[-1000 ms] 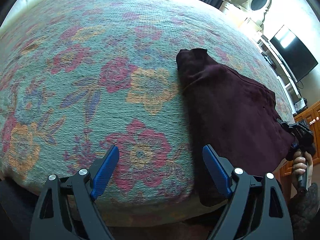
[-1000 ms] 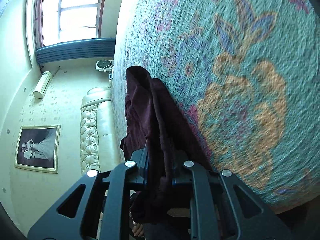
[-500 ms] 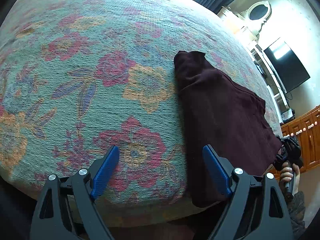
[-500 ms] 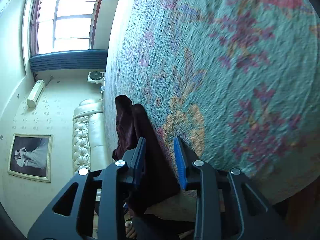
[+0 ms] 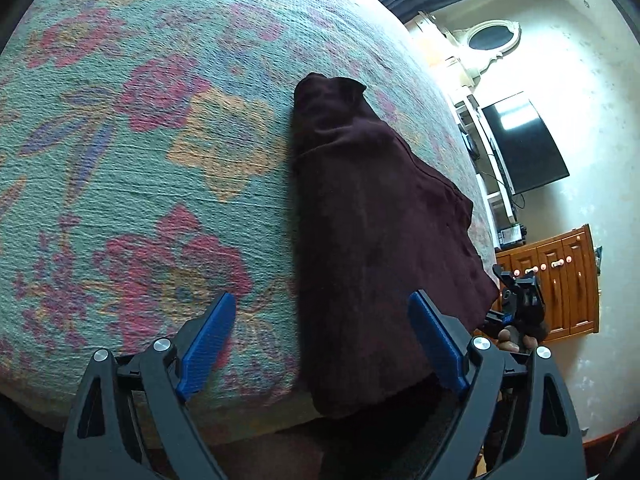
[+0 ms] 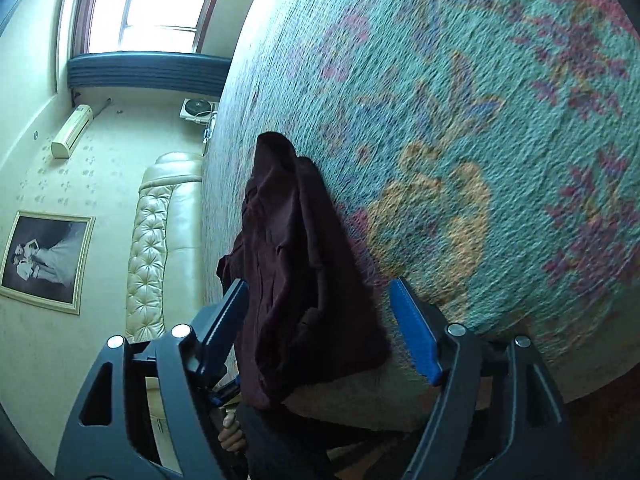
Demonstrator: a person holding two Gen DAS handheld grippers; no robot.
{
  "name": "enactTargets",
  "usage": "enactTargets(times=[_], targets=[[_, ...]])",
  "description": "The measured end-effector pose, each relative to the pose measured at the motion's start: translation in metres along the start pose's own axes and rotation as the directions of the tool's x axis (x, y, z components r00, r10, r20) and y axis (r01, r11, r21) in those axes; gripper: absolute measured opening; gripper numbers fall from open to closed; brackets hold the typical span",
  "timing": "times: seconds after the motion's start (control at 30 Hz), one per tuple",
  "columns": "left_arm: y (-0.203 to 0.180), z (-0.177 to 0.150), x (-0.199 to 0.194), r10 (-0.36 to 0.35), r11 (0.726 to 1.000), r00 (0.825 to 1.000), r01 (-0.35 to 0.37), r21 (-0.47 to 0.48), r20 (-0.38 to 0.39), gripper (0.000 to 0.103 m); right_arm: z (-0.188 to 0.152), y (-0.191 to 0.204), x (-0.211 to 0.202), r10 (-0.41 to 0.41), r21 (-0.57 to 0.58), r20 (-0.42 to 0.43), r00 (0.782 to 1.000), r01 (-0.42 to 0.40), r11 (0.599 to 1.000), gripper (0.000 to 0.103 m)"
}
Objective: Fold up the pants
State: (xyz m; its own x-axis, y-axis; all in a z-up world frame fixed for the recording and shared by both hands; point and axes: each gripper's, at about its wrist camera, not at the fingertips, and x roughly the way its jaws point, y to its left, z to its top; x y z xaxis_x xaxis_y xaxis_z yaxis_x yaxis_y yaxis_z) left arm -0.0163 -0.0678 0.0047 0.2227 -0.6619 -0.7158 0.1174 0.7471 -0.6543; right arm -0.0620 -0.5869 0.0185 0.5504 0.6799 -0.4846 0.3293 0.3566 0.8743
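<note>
left gripper jaws gaping, holding nothing | right gripper jaws spread, straddling the hem without gripping | pants lying ahead between both, folded lengthwise on bed, end overhanging | likely remaining: cross fold

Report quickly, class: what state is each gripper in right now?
Left gripper: open, holding nothing, above the dark pants.
Right gripper: open, fingers either side of the pants' edge, not clamped.
</note>
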Motion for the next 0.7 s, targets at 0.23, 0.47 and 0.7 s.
enactTargets(times=[0.23, 0.47, 0.7], targets=[[0.002, 0.012, 0.021, -0.179, 0.981, 0.983, 0.175, -0.082, -0.039, 0.087, -0.004, 0.018, 0.02, -0.016, -0.074, -0.058, 0.998, 0.011, 0.997, 0.074], [-0.013, 0.014, 0.042, -0.108, 0.993, 0.989, 0.101, -0.066, -0.099, 0.036, -0.013, 0.028, 0.035, -0.078, -0.14, -0.072, 0.994, 0.068, 0.988, 0.039], [-0.025, 0.014, 0.025, -0.022, 1.0, 0.998, 0.022, 0.008, -0.052, 0.02, -0.024, 0.043, 0.044, -0.05, -0.152, -0.066, 0.997, 0.04, 0.988, 0.034]])
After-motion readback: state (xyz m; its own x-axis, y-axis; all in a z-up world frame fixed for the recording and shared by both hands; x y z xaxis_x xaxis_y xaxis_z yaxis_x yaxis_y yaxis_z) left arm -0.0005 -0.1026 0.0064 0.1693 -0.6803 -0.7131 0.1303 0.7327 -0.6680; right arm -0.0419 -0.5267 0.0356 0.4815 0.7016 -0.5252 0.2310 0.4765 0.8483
